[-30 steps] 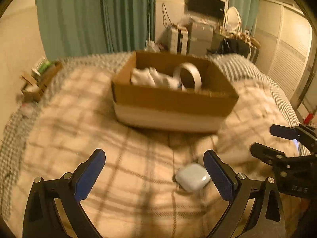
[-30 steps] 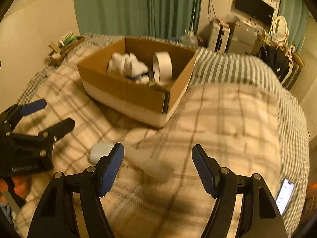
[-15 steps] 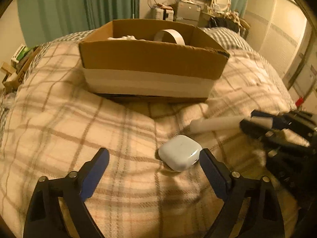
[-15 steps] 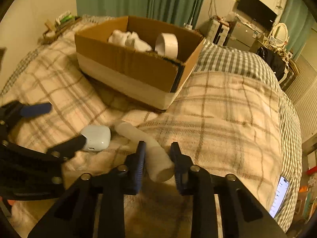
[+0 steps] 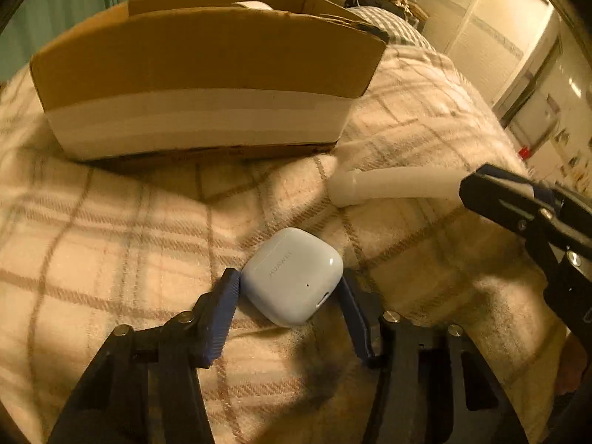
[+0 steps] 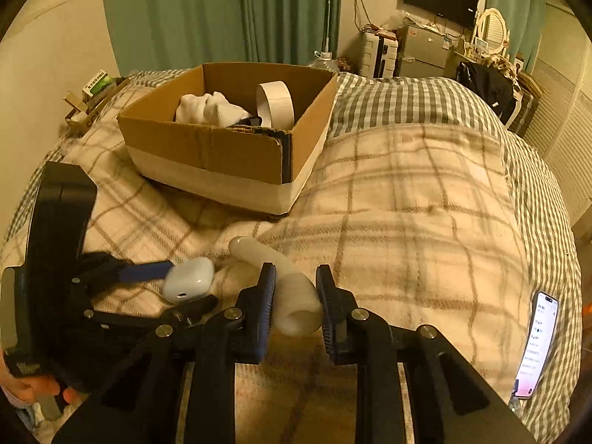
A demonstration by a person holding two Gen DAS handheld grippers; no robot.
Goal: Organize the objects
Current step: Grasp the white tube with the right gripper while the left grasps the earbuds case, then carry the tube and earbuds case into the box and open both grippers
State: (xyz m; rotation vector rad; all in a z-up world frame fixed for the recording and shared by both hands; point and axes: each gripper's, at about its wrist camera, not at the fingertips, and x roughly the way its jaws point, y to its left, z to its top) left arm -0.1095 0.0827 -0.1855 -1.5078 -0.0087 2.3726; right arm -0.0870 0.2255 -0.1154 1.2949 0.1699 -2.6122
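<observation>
A white earbud case (image 5: 294, 277) lies on the plaid blanket, and my left gripper (image 5: 288, 288) is shut on it with both blue pads touching its sides; it also shows in the right wrist view (image 6: 189, 280). My right gripper (image 6: 295, 292) is shut on the near end of a white tube (image 6: 292, 288), which lies on the blanket and also shows in the left wrist view (image 5: 396, 185). A cardboard box (image 6: 222, 148) stands behind, holding white cloth (image 6: 211, 109) and a tape roll (image 6: 275, 103); its front wall fills the left wrist view (image 5: 199, 74).
A phone (image 6: 536, 347) with a lit screen lies at the bed's right edge. A checked pillow (image 6: 407, 103) lies behind the blanket. Furniture and green curtains (image 6: 222, 11) stand beyond the bed.
Both grippers came down and closed: the left on the earbud case, the right on the tube. The left gripper moved closer to the box.
</observation>
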